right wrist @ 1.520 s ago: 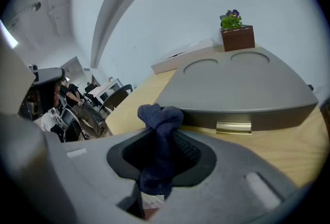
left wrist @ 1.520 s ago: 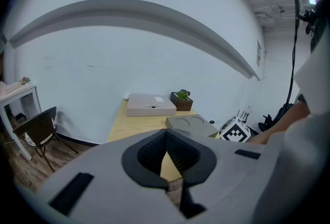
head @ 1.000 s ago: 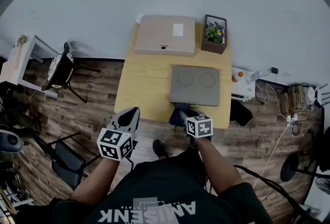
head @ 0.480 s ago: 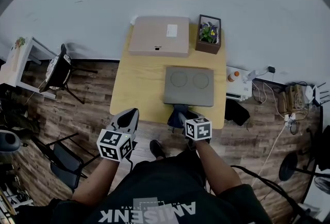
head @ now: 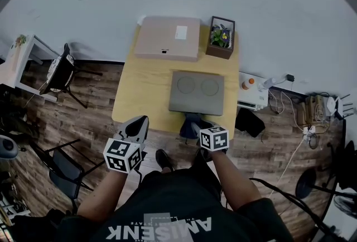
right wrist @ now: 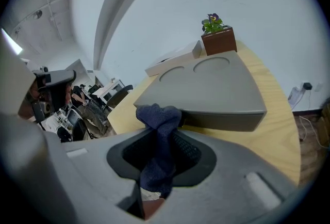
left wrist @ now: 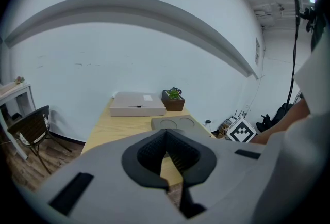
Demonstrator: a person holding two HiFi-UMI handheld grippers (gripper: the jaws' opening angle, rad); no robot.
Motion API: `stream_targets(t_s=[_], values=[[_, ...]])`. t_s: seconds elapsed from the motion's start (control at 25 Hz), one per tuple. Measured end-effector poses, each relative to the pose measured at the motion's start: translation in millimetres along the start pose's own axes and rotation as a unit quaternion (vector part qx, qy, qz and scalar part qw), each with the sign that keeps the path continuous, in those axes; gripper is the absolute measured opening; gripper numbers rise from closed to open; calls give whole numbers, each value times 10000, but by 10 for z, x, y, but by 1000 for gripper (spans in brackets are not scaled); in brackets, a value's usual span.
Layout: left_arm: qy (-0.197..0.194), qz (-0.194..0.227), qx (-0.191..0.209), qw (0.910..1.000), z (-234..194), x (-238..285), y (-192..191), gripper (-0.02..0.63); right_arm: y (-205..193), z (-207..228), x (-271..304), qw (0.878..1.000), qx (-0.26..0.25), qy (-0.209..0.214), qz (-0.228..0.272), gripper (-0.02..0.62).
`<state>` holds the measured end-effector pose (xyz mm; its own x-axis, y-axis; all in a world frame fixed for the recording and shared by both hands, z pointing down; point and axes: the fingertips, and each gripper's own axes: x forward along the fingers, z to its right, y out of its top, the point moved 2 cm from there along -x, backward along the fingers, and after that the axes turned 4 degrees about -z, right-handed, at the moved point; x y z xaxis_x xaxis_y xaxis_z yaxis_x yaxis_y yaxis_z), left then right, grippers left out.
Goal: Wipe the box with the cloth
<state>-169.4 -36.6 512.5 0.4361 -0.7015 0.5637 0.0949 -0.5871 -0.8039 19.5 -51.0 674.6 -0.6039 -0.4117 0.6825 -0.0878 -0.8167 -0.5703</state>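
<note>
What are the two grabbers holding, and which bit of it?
The right gripper pinches the dark blue cloth near its middle, a bunched end poking past the jaws. The left gripper holds nothing.

One counter (head: pixel 144 96) bears two boxes: a grey box (head: pixel 197 92) just ahead of the right gripper's (head: pixel 196 125) fingers (right wrist: pixel 186 155), and a tan box (head: pixel 167 38) farther off. There is one potted plant (head: pixel 221 37), and one dark cloth (right wrist: pixel 157 135) between those fingers.

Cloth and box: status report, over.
Left gripper shut, empty. Right gripper shut on cloth, at grey box's near side. Cardboard box, plant pot beyond, not blocking.
</note>
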Motion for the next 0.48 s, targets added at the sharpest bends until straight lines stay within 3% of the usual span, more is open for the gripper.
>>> stream_targets(t_s=[0.48], values=[[151, 11, -119, 9998, 238, 90, -16, 2, -43, 295, -179, 9996, 147, 222, -60, 100]])
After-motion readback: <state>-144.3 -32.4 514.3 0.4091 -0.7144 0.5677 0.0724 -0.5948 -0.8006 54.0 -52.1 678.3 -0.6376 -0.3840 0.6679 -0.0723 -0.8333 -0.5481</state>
